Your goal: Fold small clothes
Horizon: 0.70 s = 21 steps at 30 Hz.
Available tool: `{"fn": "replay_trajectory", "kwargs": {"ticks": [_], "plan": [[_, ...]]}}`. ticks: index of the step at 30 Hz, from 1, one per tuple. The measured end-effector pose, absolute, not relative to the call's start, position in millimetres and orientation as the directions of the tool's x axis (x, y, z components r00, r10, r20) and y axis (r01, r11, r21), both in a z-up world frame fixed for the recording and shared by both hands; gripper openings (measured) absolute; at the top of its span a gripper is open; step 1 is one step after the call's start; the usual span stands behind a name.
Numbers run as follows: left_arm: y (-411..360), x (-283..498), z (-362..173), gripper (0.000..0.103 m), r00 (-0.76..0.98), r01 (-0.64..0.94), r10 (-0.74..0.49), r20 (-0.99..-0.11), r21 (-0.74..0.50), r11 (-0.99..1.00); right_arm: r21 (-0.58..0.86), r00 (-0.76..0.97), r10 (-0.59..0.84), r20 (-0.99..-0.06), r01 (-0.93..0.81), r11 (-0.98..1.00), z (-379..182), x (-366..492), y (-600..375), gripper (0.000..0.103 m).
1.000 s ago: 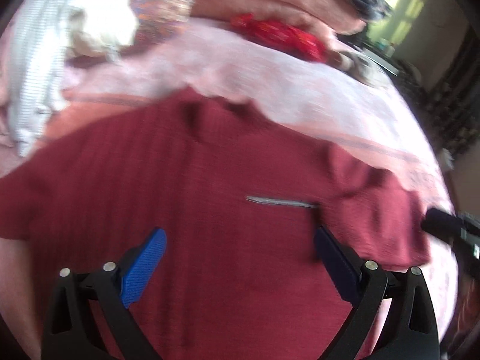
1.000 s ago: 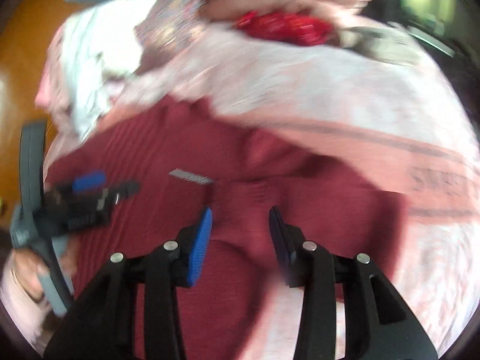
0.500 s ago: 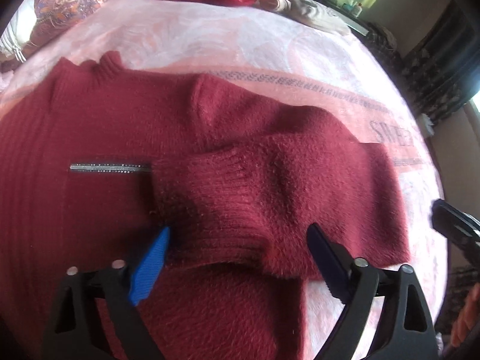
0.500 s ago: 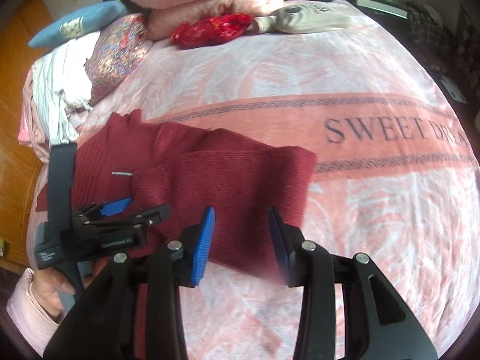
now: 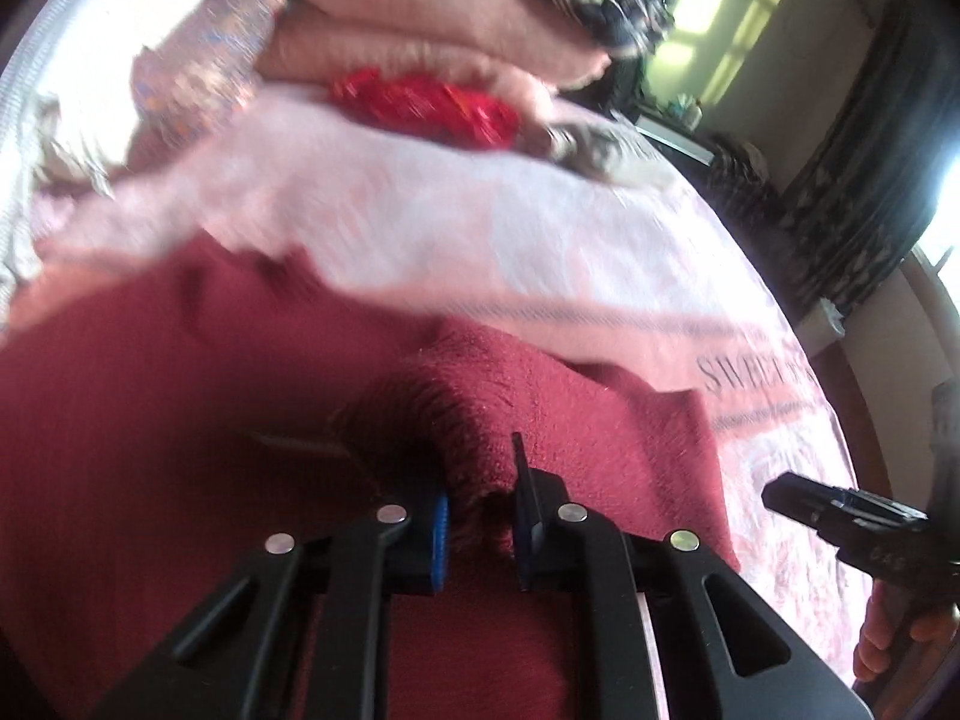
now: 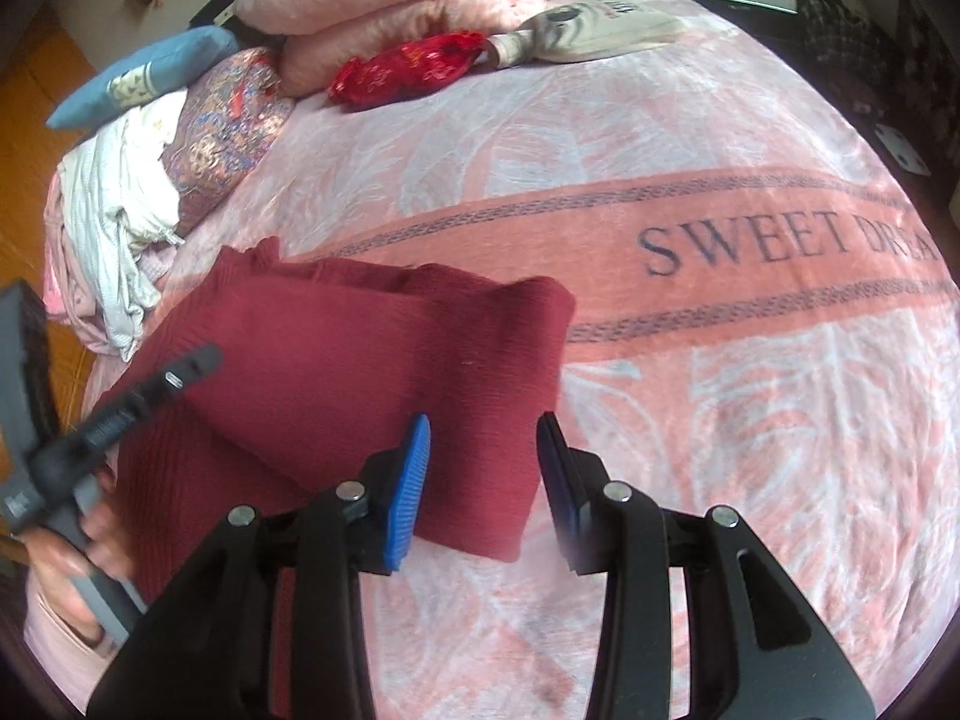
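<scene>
The left gripper [image 5: 480, 516], low in the centre of its own view, has just been closing, and its blue pads are now pinching the ribbed cuff of the maroon sweater [image 5: 180, 420]; half a second ago they were standing wide on either side of that folded sleeve. The knit is bunching into a ridge between the pads, so the sleeve fold is probably about to be carried or adjusted. The right gripper [image 6: 483, 480] is hanging part-open at the bottom centre of its view, holding nothing, with the sweater's lower right corner showing under the gap. The sweater is lying at the left of that frame on the pink blanket [image 6: 720, 420], already partly folded into a thick, fuzzy, ribbed slab, its collar pointing toward the upper left.
</scene>
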<state>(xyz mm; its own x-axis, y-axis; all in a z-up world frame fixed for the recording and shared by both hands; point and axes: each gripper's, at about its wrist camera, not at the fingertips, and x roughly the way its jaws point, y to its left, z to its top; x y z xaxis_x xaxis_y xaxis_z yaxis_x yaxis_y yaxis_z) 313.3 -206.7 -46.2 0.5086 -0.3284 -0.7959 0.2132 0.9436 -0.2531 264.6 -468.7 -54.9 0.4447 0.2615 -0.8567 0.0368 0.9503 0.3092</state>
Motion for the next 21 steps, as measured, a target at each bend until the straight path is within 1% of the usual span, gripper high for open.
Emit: {"fn": "replay_trajectory", "kwargs": {"ticks": [4,8,9,11,12,13,14,16,18,19,20,21], "plan": [[-146,329,-31,0.017,0.545,0.157,-0.282,-0.789,-0.234,0.959,0.336,0.416,0.302,-0.858,0.009,0.942,-59,276,-443,0.038],[-74,342,-36,0.019,0.552,0.070,-0.187,-0.813,-0.179,0.981,0.348,0.370,0.334,-0.867,-0.029,0.937,-69,286,-410,0.040],[-58,343,-38,0.020,0.549,0.050,-0.168,-0.819,-0.168,0.984,0.354,0.361,0.342,-0.868,-0.032,0.935,-71,288,-405,0.042],[-32,348,-49,0.023,0.535,0.019,-0.130,-0.835,-0.142,0.990,0.365,0.340,0.354,-0.871,-0.034,0.930,-78,293,-391,0.049],[-20,350,-57,0.024,0.524,0.003,-0.114,-0.844,-0.132,0.991,0.366,0.331,0.356,-0.874,-0.034,0.930,-81,295,-386,0.049],[-14,351,-65,0.029,0.512,-0.003,-0.113,-0.851,-0.134,0.991,0.367,0.322,0.357,-0.877,-0.033,0.930,-85,297,-380,0.049],[-8,353,-72,0.038,0.491,-0.004,-0.121,-0.863,-0.141,0.990,0.368,0.313,0.359,-0.879,-0.031,0.929,-88,299,-374,0.049],[3,354,-89,0.039,0.466,-0.025,-0.099,-0.879,-0.125,0.992,0.380,0.288,0.371,-0.883,-0.028,0.925,-96,303,-364,0.049],[5,356,-104,0.049,0.431,-0.013,-0.078,-0.899,-0.093,0.996,0.366,0.271,0.357,-0.894,-0.018,0.930,-103,307,-355,0.050],[6,357,-112,0.058,0.410,-0.004,-0.077,-0.909,-0.086,0.996,0.357,0.264,0.347,-0.900,-0.012,0.934,-106,309,-352,0.051],[6,357,-118,0.063,0.398,0.011,-0.083,-0.913,-0.086,0.996,0.350,0.252,0.339,-0.906,0.001,0.937,-111,311,-350,0.053],[6,356,-121,0.065,0.394,0.021,-0.081,-0.915,-0.079,0.997,0.347,0.240,0.335,-0.911,0.011,0.938,-115,312,-349,0.055]]}}
